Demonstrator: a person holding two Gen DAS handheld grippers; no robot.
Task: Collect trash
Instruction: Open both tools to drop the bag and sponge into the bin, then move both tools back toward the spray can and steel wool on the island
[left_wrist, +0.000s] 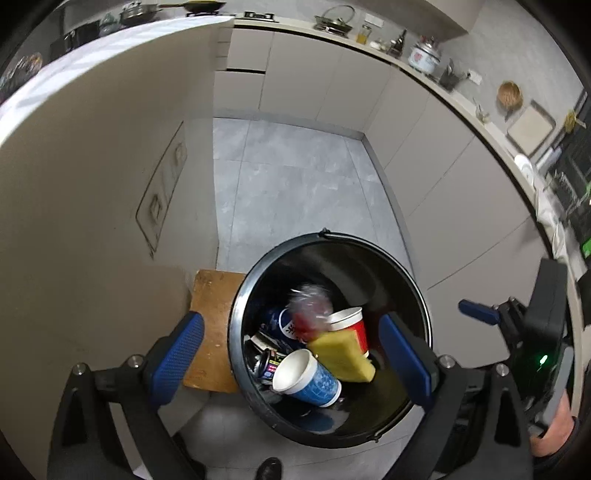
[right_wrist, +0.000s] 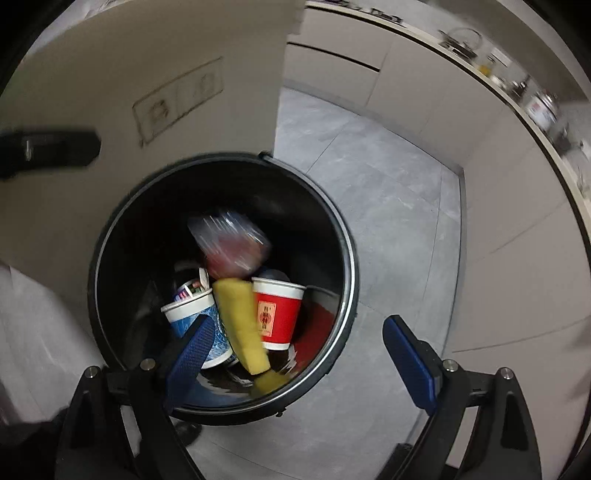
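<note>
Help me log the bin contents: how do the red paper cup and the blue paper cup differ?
The red paper cup has a solid red wall with a small printed panel; the blue paper cup has a blue-and-white pattern. In the right wrist view the red cup's mouth looks empty, while the blue cup holds small scraps. Both have white rims, lie tilted in the black trash bin, and flank the yellow sponge.

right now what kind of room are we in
Most likely a home kitchen. A long counter runs along the cabinets, carrying a rice cooker and a lidded pan. A black bin on the tiled floor holds paper cups and a yellow sponge.
</note>
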